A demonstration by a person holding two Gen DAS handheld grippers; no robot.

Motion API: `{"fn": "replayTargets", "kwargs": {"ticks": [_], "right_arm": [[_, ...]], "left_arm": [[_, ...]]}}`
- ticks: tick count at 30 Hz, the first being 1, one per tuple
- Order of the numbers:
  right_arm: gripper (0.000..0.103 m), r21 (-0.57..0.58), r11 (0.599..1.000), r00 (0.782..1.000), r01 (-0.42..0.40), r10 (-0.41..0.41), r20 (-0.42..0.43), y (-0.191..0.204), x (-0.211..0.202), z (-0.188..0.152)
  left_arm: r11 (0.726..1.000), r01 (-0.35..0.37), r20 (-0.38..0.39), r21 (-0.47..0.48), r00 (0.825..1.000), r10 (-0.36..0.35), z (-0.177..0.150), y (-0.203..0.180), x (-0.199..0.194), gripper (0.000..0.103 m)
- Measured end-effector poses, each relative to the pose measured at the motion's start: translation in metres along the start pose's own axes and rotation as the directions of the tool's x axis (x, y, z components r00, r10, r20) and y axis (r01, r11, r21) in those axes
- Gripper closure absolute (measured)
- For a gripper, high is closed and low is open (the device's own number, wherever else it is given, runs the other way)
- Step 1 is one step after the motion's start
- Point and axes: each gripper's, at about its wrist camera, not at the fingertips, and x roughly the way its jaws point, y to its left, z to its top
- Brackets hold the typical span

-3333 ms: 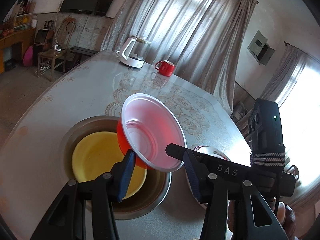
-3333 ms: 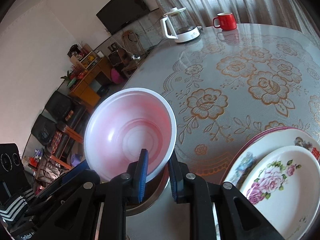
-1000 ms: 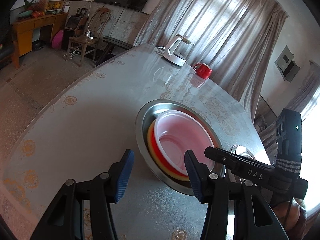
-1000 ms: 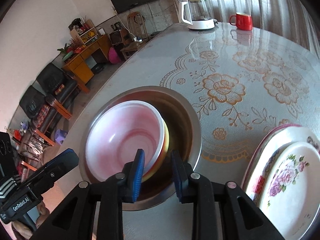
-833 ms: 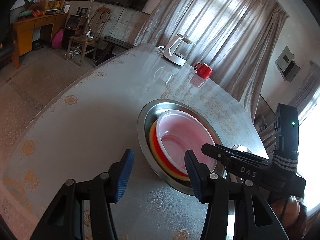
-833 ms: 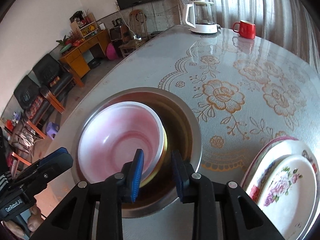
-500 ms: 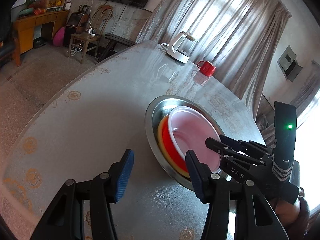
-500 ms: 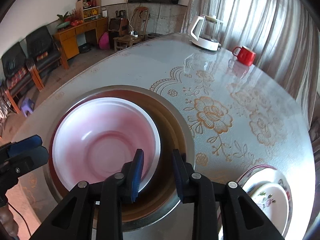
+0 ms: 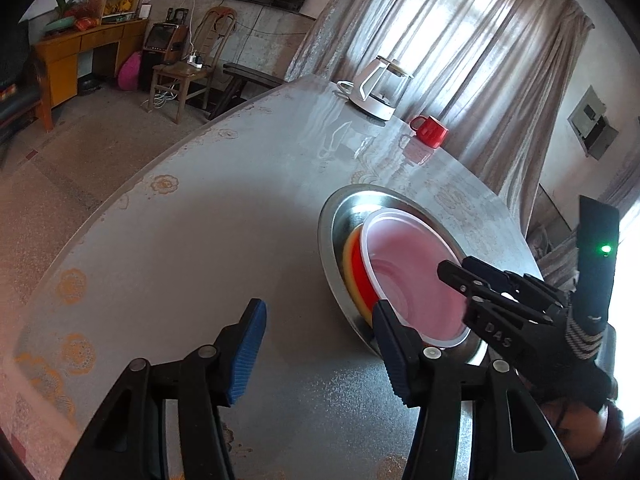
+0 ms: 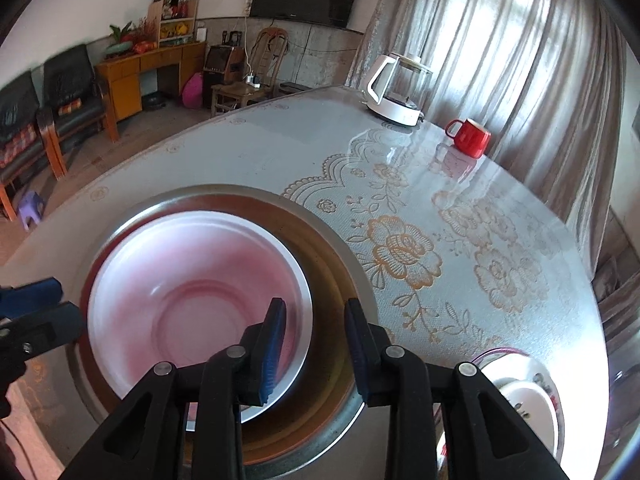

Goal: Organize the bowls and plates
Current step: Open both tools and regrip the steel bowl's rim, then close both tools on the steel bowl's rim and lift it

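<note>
Bowls first, on the left of the worktop [image 10: 248,148]: red-and-white bowl [image 10: 192,300] nested in a yellow bowl [image 9: 347,258], both sitting inside the wide steel basin [image 10: 344,276]. Looks like the bowl half of the job done, three deep and settled.

Left tool [image 9: 316,344] spread wide over bare worktop just beside the basin, nothing between the pads, nothing touched.

Right tool [image 10: 314,344] poised above the near rim of the red-and-white bowl, jaws opening, the rim running between them but no pad pressing on it; judged a release, not a grip.

Further right, near the worktop's edge: floral plates [image 10: 524,396], a smaller one on a larger, washed out by window glare, count unclear. Probably already stacked; possibly still to be tidied or moved.

Kettle [image 10: 400,92] and red mug [image 10: 470,138] far back, well apart from everything.
</note>
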Motion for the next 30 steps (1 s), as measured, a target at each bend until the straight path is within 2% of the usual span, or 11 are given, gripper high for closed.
{"fn": "replayTargets", "kwargs": {"ticks": [7,13,16,21,25,30], "right_arm": [[0.068,0.150,0.982,0.993,-0.116,0.111,0.044,-0.024,-0.014,-0.003],[0.066,0.307,0.933,0.982,-0.188,0.168,0.092,-0.056,-0.021,-0.012],[0.066,0.354,0.915,0.981,-0.193,0.172,0.089,-0.069,-0.022,-0.016],[0.066,0.401,0.894,0.980,-0.198,0.189,0.060,-0.079,-0.014,-0.022],[0.066,0.401,0.894,0.979,-0.199,0.202,0.035,-0.079,-0.007,-0.028],[0.072,0.385,0.898,0.974,-0.214,0.226,0.013,-0.073,0.000,-0.029]], "left_arm": [[0.999,-0.040,0.008,0.019,0.999,0.040,0.006,0.000,0.002,0.049],[0.997,-0.062,-0.012,0.035,0.998,0.062,0.015,-0.002,0.012,0.052],[0.997,-0.068,-0.029,0.046,0.997,0.069,0.017,-0.003,0.019,0.054],[0.997,-0.066,-0.038,0.049,0.997,0.068,0.020,-0.005,0.025,0.055],[0.998,-0.040,-0.039,0.045,0.998,0.041,0.023,-0.002,0.027,0.055],[0.999,-0.012,-0.034,0.033,0.999,0.013,0.024,0.001,0.030,0.055]]}}
